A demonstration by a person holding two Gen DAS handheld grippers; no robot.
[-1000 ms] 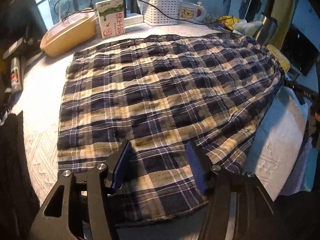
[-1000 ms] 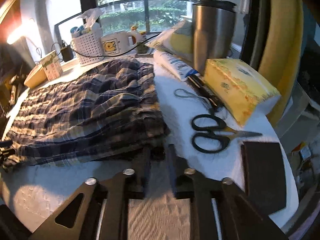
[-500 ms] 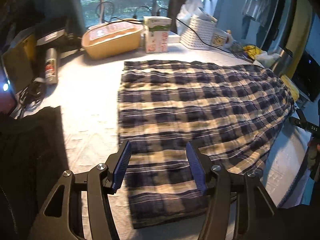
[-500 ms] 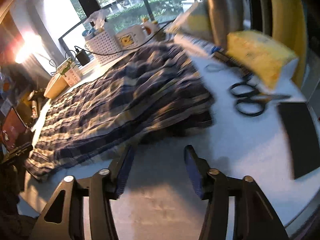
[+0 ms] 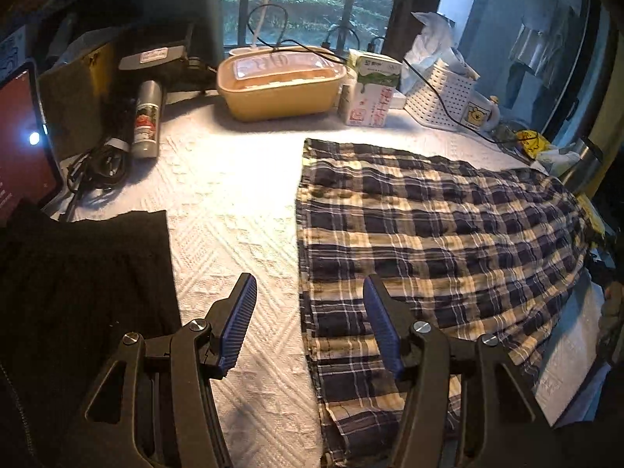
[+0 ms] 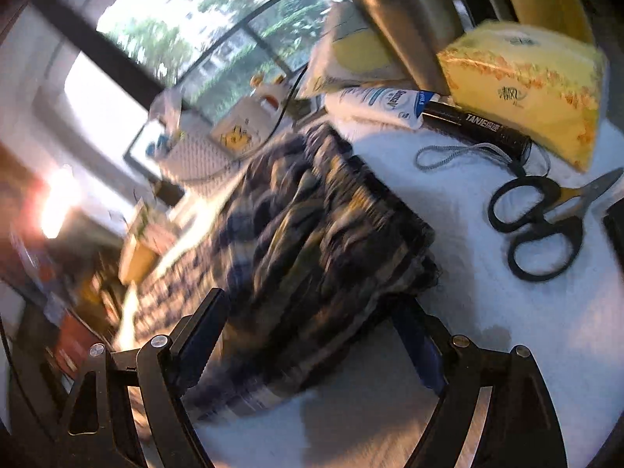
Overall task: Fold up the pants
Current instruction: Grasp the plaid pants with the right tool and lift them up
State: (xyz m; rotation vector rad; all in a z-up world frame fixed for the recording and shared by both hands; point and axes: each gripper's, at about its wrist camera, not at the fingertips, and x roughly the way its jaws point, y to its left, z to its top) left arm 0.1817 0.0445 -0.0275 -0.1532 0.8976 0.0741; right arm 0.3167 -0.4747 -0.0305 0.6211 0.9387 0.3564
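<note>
Navy and cream plaid pants [image 5: 429, 241] lie spread flat on the white textured tablecloth [image 5: 234, 202]. My left gripper [image 5: 310, 316] is open and empty, hovering over the pants' left edge, with one finger over the cloth and one over bare tablecloth. In the blurred right wrist view the pants [image 6: 312, 226] show bunched at their other end. My right gripper [image 6: 312, 331] is wide open and empty, straddling that end of the pants just above it.
A black garment [image 5: 78, 284] lies at the left. A yellow container [image 5: 280, 89], carton [image 5: 370, 93], white basket [image 5: 440, 97], spray can [image 5: 146, 121] and tablet [image 5: 23, 136] line the back. Scissors [image 6: 542, 218], flashlight [image 6: 479, 128] and yellow tissue pack [image 6: 522, 85] lie right of the pants.
My left gripper swung left, from over the pants' middle to their left edge. My right gripper opened wide and moved forward over the bunched end of the pants, tilting as it went.
</note>
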